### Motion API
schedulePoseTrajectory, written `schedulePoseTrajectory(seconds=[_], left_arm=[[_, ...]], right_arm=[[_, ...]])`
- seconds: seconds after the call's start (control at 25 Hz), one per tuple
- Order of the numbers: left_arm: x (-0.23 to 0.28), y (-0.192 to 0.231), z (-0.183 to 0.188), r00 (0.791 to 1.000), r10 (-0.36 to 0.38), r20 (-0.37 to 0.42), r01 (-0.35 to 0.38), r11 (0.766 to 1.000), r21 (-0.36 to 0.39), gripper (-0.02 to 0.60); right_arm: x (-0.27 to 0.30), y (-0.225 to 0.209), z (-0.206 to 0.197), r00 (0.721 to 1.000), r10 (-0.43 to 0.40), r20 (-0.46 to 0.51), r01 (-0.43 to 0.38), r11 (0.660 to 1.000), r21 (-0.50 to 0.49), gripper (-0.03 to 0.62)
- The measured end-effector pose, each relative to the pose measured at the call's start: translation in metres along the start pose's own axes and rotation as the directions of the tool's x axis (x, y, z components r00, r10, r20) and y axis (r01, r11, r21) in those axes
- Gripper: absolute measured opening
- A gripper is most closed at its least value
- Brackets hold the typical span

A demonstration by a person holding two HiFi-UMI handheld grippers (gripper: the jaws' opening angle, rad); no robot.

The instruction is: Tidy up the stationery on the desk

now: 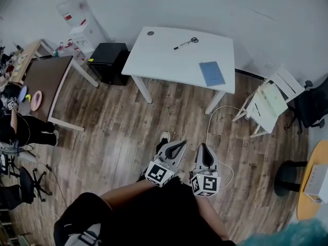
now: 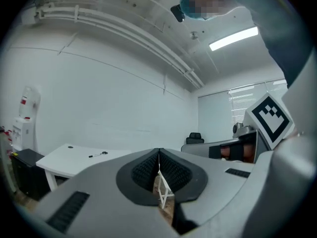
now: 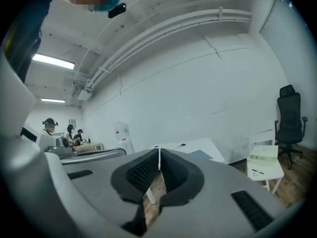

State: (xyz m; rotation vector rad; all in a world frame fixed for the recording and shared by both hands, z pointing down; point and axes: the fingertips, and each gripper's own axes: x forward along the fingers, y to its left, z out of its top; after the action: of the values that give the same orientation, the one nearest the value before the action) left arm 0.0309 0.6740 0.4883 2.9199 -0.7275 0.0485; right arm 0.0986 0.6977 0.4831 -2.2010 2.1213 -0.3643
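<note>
If the left gripper (image 1: 179,144) and the right gripper (image 1: 204,146) come to the desk (image 1: 164,60) as they stand now, each with its two pads (image 2: 143,170) pressed together on nothing, they would likely shove the stationery rather than pick it up. A closed tip nudging the pen (image 1: 179,46) could send it rolling off the desk's far edge. The scissors (image 1: 192,40) lie so close to the pen's end that I cannot tell whether the two touch, so a grab at one may drag the other. The blue notebook (image 1: 211,74) looks thin and flat and sits near the desk's front right corner, so a jaw scraping at its cover could slide it over that edge instead of lifting it. A white cable (image 1: 209,122) loops across the floor (image 1: 128,127) just in front of the desk's right leg, and could snag a step on the way over.

Both grippers are side by side, well apart from the desk and pointing roughly toward it. Nothing on the desk is between or near any finger: pen and scissors lie toward the desk's back edge, right of its middle, and the notebook nearer the front, with a stretch of floor between the desk and the jaws. The jaws would need opening before any approach.
</note>
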Motion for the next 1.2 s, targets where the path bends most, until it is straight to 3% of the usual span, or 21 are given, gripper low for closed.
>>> schedulePoseTrajectory(seconds=[0.16,0.48,0.76,0.96,1.2], left_arm=[[0.024,0.037,-0.004,1.000,0.007,-0.024,-0.007,1.000,-0.019,0.014],[0.088,0.139,-0.012,0.997,-0.028,-0.065,0.021,0.994,-0.108,0.014],[0.140,0.222,0.009,0.985,-0.146,-0.087,0.135,0.984,-0.120,0.014],[0.170,0.271,0.018,0.982,-0.181,-0.054,0.169,0.970,-0.172,0.014],[0.197,0.304,0.019,0.979,-0.198,-0.055,0.188,0.969,-0.158,0.015]], right_arm=[[0.036,-0.001,-0.005,0.999,-0.022,-0.037,0.020,0.998,-0.053,0.034],[0.161,0.006,0.004,0.993,0.034,-0.114,-0.042,0.997,-0.072,0.034],[0.260,-0.001,0.024,0.991,-0.027,-0.128,0.012,0.993,-0.115,0.034],[0.305,0.001,0.031,0.988,-0.079,-0.133,0.060,0.988,-0.139,0.034],[0.339,-0.004,0.026,0.981,-0.097,-0.166,0.073,0.987,-0.145,0.034]])
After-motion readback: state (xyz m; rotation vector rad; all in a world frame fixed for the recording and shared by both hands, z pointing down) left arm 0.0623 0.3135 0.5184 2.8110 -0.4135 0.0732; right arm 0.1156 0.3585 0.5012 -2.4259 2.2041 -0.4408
